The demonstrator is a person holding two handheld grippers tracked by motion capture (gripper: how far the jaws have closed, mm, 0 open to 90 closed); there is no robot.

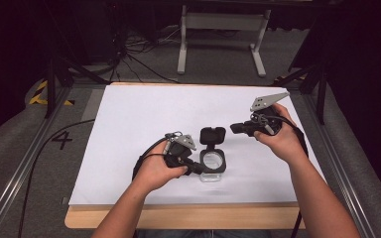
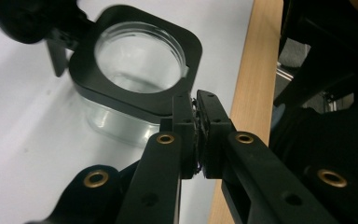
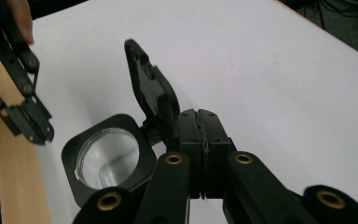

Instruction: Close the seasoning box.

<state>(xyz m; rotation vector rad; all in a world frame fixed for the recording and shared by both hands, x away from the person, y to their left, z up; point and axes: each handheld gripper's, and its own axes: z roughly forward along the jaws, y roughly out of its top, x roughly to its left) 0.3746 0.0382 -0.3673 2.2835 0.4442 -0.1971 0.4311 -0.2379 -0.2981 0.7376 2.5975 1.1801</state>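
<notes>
1. White sheet [image 1: 144,148] covers the wooden table [image 1: 178,218].
2. Left gripper [image 2: 196,100] and right gripper [image 3: 199,116]: both jaw pairs pressed together, holding nothing.
3. One clear jar [image 1: 212,164], black square collar, hinged lid [image 1: 212,135] flipped up, stands mid-sheet between two grippers.

Clear square jar [image 1: 212,163], black rim, hinged black lid [image 1: 212,135] flipped open, upright on white sheet.
</notes>
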